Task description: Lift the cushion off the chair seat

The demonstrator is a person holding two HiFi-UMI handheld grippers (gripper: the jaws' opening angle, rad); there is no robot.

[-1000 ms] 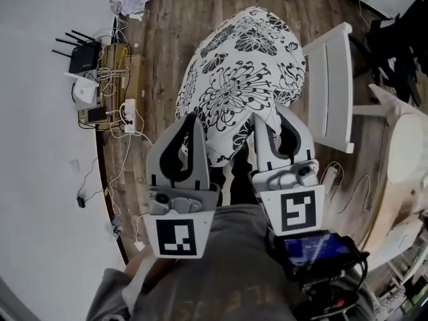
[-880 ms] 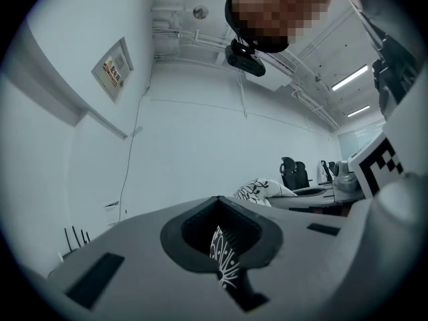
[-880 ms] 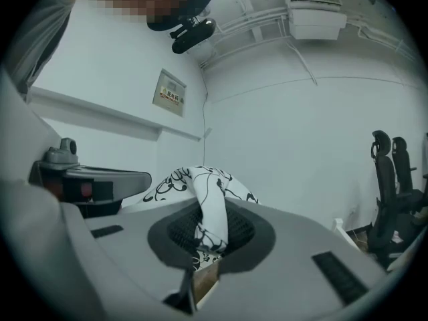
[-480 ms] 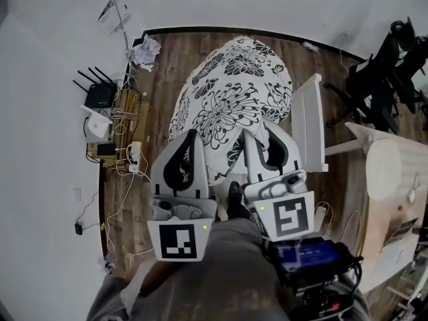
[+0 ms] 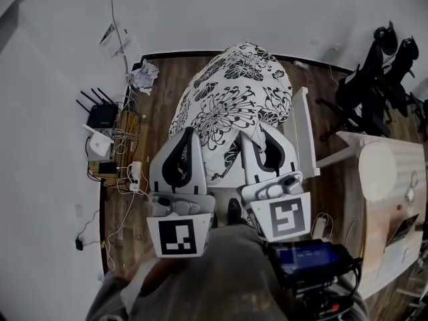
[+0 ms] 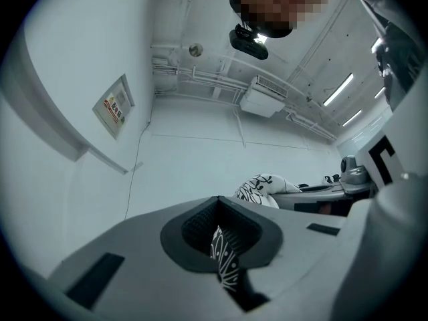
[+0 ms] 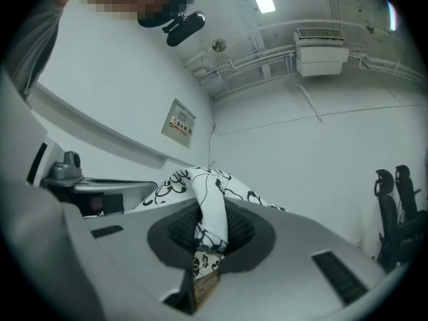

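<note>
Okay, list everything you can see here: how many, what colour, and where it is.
cushion: one, white with black flowers, held up left of the chair
chair: one, white, right of the cushion
router: one, black, by the left wall
crumpled cloth: one, pale, floor corner
office chairs: two, black, far right
table: one, pale wood, right edge
wall sign: one, white, on the wall
air conditioner: one, white, at the ceiling
left gripper: one, grey, shut on the cushion's near edge
right gripper: one, grey, shut on the cushion's near edge
</note>
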